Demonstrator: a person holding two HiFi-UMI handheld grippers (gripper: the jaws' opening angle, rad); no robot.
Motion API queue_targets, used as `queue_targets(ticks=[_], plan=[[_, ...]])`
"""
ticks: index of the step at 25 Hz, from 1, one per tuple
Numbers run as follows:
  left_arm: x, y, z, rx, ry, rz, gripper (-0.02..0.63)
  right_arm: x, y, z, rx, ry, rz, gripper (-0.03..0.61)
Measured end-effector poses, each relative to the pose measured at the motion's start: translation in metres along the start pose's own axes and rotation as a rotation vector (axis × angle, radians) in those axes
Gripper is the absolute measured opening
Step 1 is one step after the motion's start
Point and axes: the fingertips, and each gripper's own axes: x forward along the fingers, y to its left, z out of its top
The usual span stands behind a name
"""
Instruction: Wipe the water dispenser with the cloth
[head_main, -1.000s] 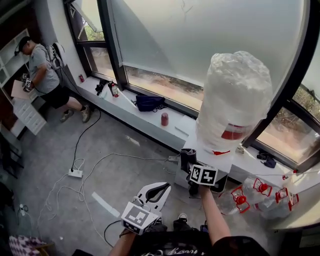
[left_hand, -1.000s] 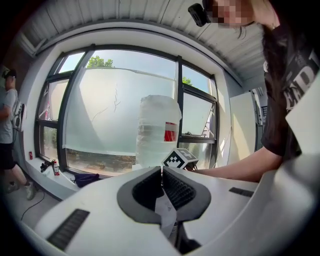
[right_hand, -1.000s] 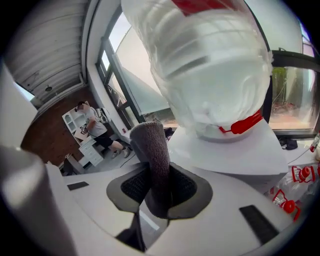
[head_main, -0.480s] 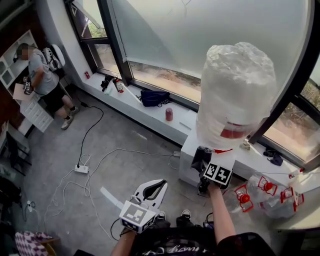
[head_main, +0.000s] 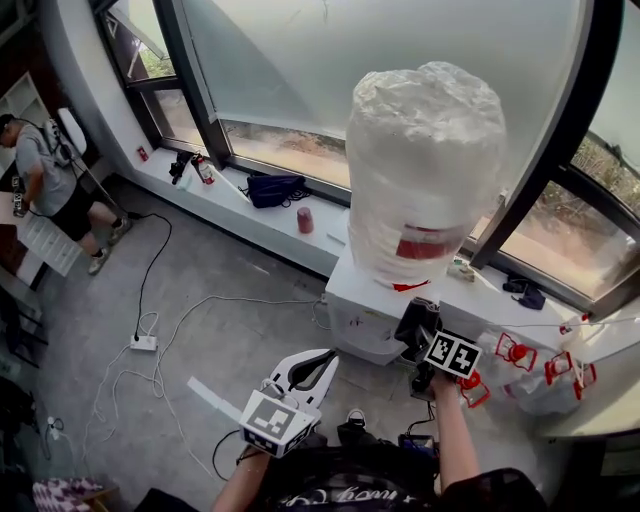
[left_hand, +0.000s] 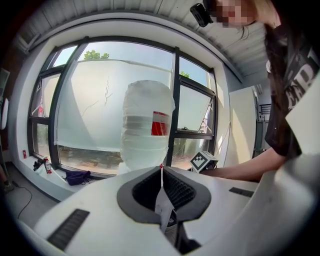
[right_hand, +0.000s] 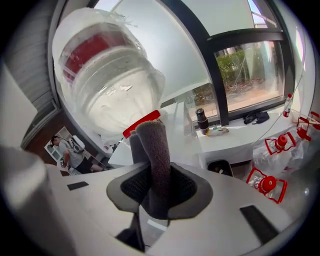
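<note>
The white water dispenser (head_main: 365, 310) stands by the window with a big clear bottle (head_main: 425, 180) upside down on top. My right gripper (head_main: 422, 340) is shut on a dark grey cloth (head_main: 414, 322), which lies against the dispenser's front right edge just under the bottle. In the right gripper view the cloth (right_hand: 153, 145) sticks up from between the jaws of my right gripper (right_hand: 151, 172), with the bottle (right_hand: 107, 80) close above. My left gripper (head_main: 318, 362) hangs lower, left of the dispenser, shut with nothing in it. From the left gripper (left_hand: 161, 172), the bottle (left_hand: 145, 125) is ahead.
Empty bottles with red handles (head_main: 520, 365) lie right of the dispenser. The window ledge (head_main: 240, 215) carries a dark bag (head_main: 275, 190) and a red cup (head_main: 304, 221). Cables and a power strip (head_main: 143, 343) cross the floor. A person (head_main: 40, 180) stands far left.
My right gripper has carried the cloth rightward along the dispenser's front, from its left side to its right edge. The left gripper stays low and shut. The view has shifted.
</note>
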Motion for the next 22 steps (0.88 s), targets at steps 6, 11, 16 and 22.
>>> queue_targets(ticks=[6,11,16,22], plan=[[0.015,-0.015,-0.006,-0.008,0.006,-0.004,0.02,-0.02,-0.048,0.001,-0.013,-0.002,-0.053,0.107],[0.016,-0.012,-0.016,-0.028,0.014,0.023,0.02,-0.035,-0.043,0.002,-0.128,-0.017,-0.03,0.106],[0.007,-0.001,-0.025,-0.026,0.014,0.016,0.02,-0.037,-0.003,-0.018,-0.263,0.014,0.042,0.106],[-0.014,0.017,-0.028,-0.005,0.013,-0.025,0.02,-0.017,0.066,-0.045,-0.355,0.042,0.087,0.106]])
